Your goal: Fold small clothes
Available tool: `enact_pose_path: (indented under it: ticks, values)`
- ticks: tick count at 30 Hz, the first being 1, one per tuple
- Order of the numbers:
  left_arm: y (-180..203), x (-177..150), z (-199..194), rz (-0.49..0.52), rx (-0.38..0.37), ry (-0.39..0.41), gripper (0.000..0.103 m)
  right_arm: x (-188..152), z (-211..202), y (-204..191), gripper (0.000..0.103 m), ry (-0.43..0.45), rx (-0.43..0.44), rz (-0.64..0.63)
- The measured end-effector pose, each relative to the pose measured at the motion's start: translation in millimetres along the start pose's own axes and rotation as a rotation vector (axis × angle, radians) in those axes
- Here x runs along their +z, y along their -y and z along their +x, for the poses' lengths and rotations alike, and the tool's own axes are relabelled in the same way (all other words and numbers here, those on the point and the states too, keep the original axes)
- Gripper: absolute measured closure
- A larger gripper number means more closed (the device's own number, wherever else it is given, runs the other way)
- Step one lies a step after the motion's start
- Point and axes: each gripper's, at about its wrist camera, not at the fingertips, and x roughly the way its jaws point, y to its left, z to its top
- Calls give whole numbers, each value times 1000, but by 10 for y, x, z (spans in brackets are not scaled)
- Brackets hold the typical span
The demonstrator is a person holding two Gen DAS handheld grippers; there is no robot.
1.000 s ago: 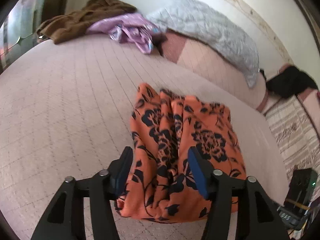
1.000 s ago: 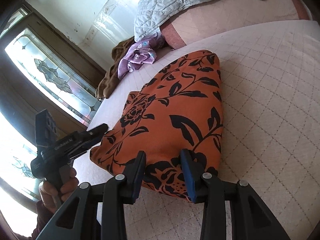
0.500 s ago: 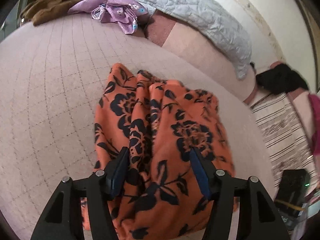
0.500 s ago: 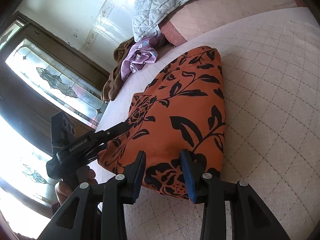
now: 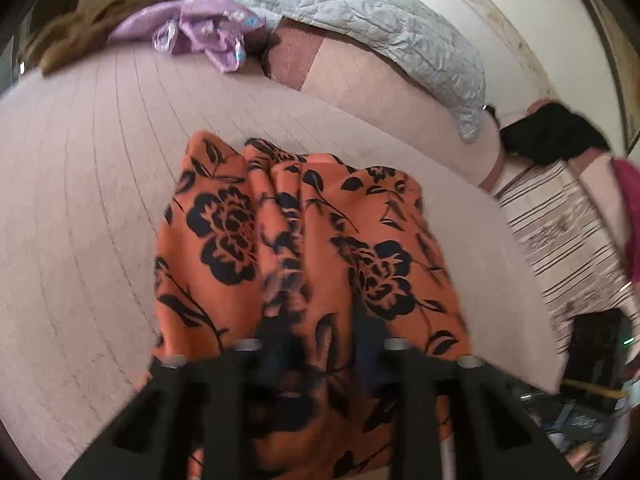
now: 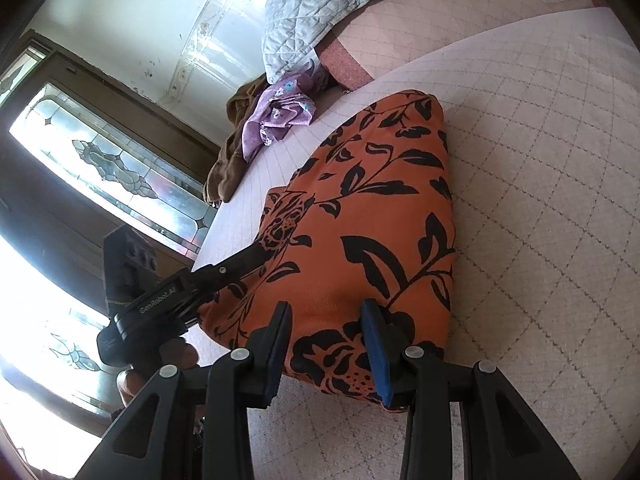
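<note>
Your left gripper (image 5: 320,340) has just been closing on the near edge of the orange floral garment (image 5: 304,248), which lies part-folded on the pink quilted bedspread (image 5: 80,208) at the centre of both views. Its jaws now stand narrow with cloth bunched between them, but that view is blurred, so you cannot be sure how many layers they hold. If only the top layer is caught, the fold will probably slide apart as you lift.

Your right gripper (image 6: 328,336) is half-open across the garment's lower corner; whether its pads press the cloth, I cannot tell. If they do not, that corner may stay behind and skew the fold.

The way across the bedspread is free. A purple garment (image 5: 196,32) and a brown garment (image 5: 104,12) lie at the upper left, a grey quilted pillow (image 5: 380,28) along the top, well apart. At the lower right the bed's edge drops toward a dark box (image 5: 596,344); mind cloth slipping over it.
</note>
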Motion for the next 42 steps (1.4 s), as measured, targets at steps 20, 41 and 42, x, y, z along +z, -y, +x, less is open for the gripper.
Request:
enact_pose_path:
  ticks: [20, 41, 42]
  values:
    - [-175, -286, -318, 137, 136, 13, 73, -38, 114, -89, 61, 78, -72, -61]
    - [-66, -201, -88, 222, 359, 122, 52, -464, 224, -654, 58, 77, -300, -446]
    - [-56, -179, -110, 217, 362, 116, 52, -460, 231, -678, 58, 72, -312, -453]
